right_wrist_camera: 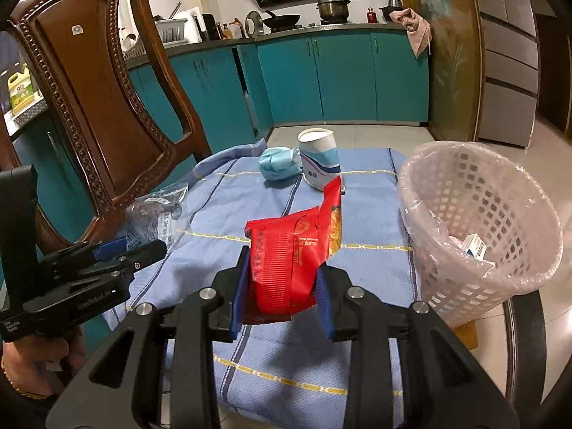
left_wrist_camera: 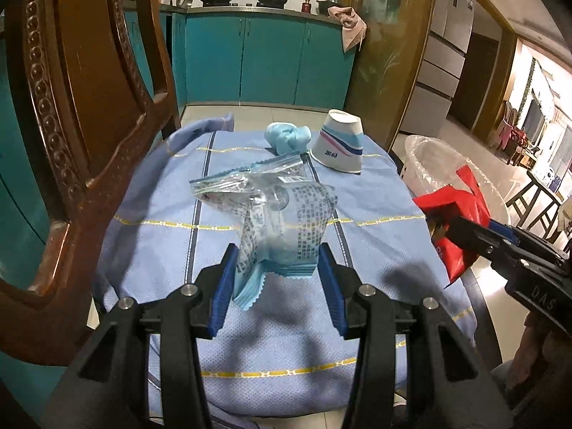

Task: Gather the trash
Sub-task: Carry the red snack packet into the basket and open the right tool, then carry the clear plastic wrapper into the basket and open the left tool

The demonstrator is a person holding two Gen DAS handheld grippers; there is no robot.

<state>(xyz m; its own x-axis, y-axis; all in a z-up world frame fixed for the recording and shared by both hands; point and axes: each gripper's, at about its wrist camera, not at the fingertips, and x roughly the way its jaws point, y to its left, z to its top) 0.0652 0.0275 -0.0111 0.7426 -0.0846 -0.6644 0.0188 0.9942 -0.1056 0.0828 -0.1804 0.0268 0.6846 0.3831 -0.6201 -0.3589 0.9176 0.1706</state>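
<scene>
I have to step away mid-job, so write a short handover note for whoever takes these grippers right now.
Left gripper: shut on the clear printed wrapper, lifted over the blue cloth.
Right gripper: shut on the red packet, left of the lined basket.
On the cloth: paper cup upside down, crumpled blue mask touching it.
Done: some trash, including a small box, already in the basket.
Left: drop both held pieces in the basket, then collect cup and mask.

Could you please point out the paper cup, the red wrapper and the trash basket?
paper cup [right_wrist_camera: 319,159]: right wrist view, striped side wall.
red wrapper [right_wrist_camera: 277,250]: right wrist view, ribbed front.
trash basket [right_wrist_camera: 479,193]: right wrist view, inner lattice wall.
</scene>
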